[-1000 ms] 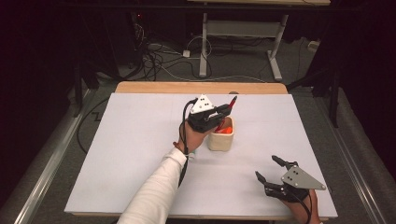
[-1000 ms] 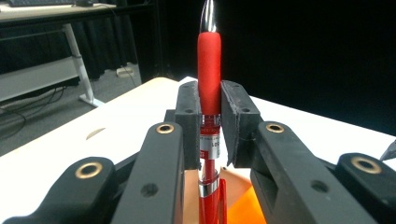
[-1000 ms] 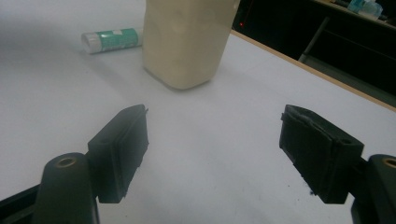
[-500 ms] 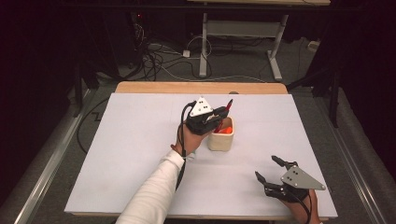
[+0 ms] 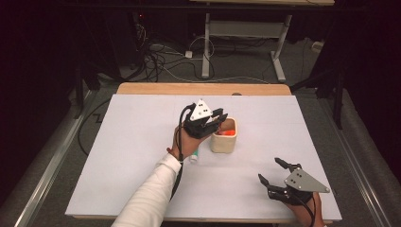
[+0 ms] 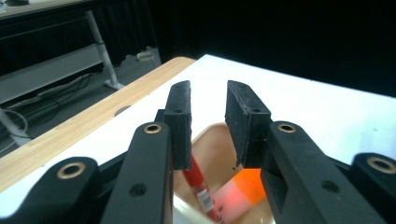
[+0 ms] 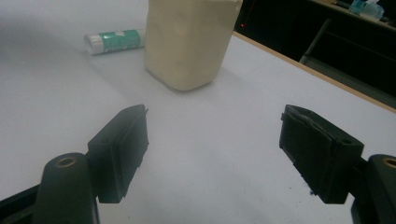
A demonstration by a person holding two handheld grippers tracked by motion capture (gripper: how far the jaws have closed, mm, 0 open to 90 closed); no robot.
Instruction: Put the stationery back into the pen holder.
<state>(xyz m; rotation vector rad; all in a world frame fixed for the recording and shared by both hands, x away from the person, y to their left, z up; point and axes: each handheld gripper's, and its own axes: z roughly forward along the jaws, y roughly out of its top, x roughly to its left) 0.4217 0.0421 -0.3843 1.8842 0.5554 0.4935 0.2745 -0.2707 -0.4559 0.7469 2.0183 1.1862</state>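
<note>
- High view: left gripper (image 5: 218,118) sits centre frame, over the near-left rim of the beige cup (image 5: 224,142). Jaws have just been opening w/ a small gap now; nothing pinched between them. Red pen (image 5: 227,133) shows inside the cup. Green-white tube (image 5: 194,155) lies on the white table (image 5: 118,156) just below-left of the cup, partly under the hand. Right gripper (image 5: 274,172) is lower right, well apart from the cup, jaws spread, holding nothing.
- Left gripper view: pads (image 6: 181,116) a little apart at mid-frame, the gap between them clear. Red pen (image 6: 200,189) stands below them in the cup (image 6: 212,149), leaning on the inner wall. Looks like the release step: pen dropped in, grip coming off.
- Right gripper view: jaws wide at bottom corners, bare table between. Cup (image 7: 189,42) at top centre, tube (image 7: 114,41) on its side upper left, just beside it.
- Next, prob.: lift left gripper clear of the rim w/o nudging the cup, then go for the tube; it's lying flat, so jaws need to straddle it across.
</note>
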